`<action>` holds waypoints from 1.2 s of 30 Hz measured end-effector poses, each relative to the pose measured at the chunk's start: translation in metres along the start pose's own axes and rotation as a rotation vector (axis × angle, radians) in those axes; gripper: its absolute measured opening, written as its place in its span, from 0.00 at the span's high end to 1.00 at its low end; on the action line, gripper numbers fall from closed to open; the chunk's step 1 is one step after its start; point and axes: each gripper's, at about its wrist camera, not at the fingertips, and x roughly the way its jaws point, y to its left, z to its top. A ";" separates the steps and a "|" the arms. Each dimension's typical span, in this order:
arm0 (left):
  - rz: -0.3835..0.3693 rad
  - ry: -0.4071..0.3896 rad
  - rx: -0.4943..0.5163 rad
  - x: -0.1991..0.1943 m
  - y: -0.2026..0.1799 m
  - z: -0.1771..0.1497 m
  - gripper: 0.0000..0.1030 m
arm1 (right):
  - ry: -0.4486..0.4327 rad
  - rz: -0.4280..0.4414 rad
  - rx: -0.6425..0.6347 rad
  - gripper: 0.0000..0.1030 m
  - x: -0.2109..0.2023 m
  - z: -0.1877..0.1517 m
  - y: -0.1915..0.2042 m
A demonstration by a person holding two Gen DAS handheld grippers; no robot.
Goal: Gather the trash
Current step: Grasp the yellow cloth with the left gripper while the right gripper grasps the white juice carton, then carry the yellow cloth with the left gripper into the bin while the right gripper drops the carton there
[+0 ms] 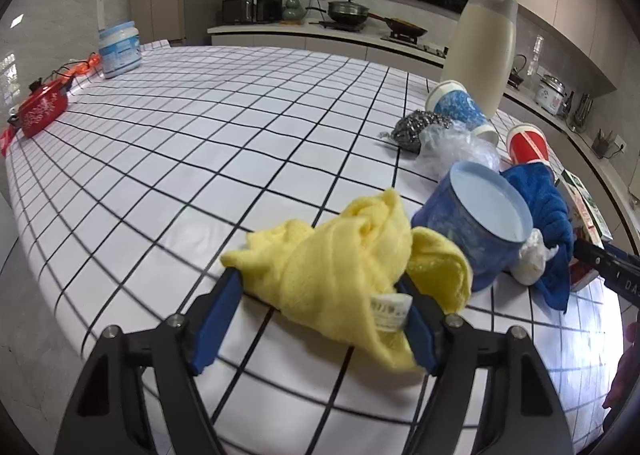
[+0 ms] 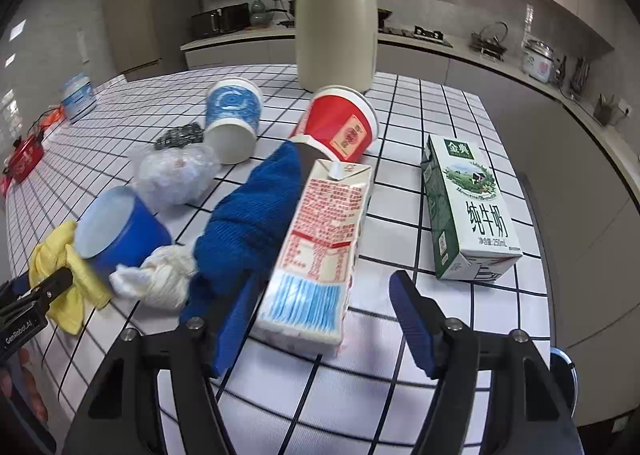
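My left gripper [image 1: 318, 279] is open and straddles a crumpled yellow cloth [image 1: 340, 263] on the checked tablecloth; the cloth fills the gap and brushes both blue fingers. My right gripper [image 2: 320, 287] is open around the near end of a red-and-white drink carton [image 2: 320, 239] lying flat. Its left finger sits against the carton and a blue cloth [image 2: 248, 215]; its right finger stands clear of the carton. A white crumpled tissue [image 2: 160, 279], a blue tub [image 2: 120, 231], a clear plastic wad [image 2: 176, 175] and a green milk carton [image 2: 468, 207] lie nearby.
Behind them are a tipped blue paper cup [image 2: 232, 115], a tipped red cup [image 2: 340, 123], a steel scourer [image 2: 180, 137] and a tall cream jug [image 2: 336, 15]. A white jar [image 1: 119, 49] and a red pouch [image 1: 40, 111] sit at the far left. The table edge [image 2: 532, 255] runs close on the right.
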 end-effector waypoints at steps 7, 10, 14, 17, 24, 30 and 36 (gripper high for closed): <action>-0.073 -0.013 0.003 -0.003 0.005 0.008 0.69 | 0.026 0.031 0.034 0.64 0.010 0.002 -0.009; -0.087 -0.042 -0.006 -0.016 0.008 0.008 0.71 | 0.010 0.036 0.041 0.64 -0.001 -0.001 -0.011; -0.093 -0.082 -0.012 -0.036 0.007 0.013 0.71 | -0.024 0.051 0.050 0.64 -0.024 -0.003 -0.016; -0.100 -0.108 -0.012 -0.051 0.002 0.016 0.71 | -0.051 0.066 0.047 0.64 -0.043 -0.006 -0.020; -0.141 -0.145 0.014 -0.083 -0.032 0.014 0.71 | -0.102 0.076 0.065 0.64 -0.086 -0.018 -0.048; -0.201 -0.152 0.072 -0.103 -0.084 0.000 0.71 | -0.134 0.044 0.099 0.64 -0.125 -0.040 -0.098; -0.272 -0.138 0.125 -0.115 -0.140 -0.021 0.71 | -0.148 -0.007 0.145 0.64 -0.161 -0.072 -0.160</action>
